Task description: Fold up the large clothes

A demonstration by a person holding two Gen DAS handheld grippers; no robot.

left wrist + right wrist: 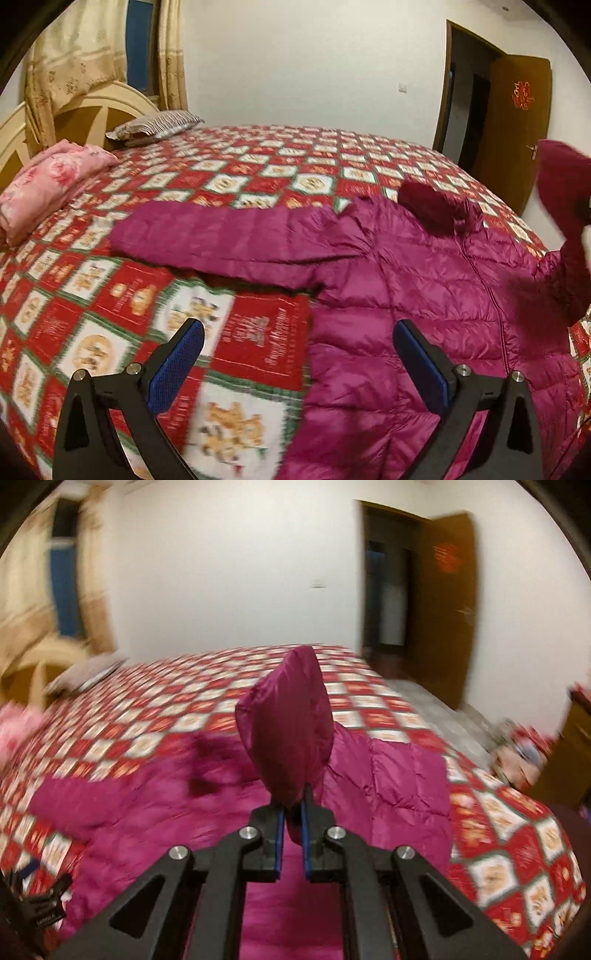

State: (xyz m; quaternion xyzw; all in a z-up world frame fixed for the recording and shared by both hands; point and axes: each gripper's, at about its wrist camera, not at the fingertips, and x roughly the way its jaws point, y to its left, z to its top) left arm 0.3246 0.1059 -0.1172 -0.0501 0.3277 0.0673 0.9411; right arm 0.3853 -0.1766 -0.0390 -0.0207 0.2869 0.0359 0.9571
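A magenta quilted down jacket (413, 295) lies front-up on the bed, zipper closed, its left sleeve (214, 240) stretched out to the left. My left gripper (297, 328) is open and empty above the jacket's lower left edge. My right gripper (292, 805) is shut on the jacket's right sleeve (288, 716) and holds the cuff end up above the jacket body (388, 786). That raised sleeve also shows at the right edge of the left wrist view (561, 177).
The bed carries a red, white and green checked quilt (229, 173). A folded pink floral blanket (51, 184) and a striped pillow (159, 125) lie by the headboard. An open brown door (517, 122) stands at the far right. A cluttered wooden unit (569, 753) stands right of the bed.
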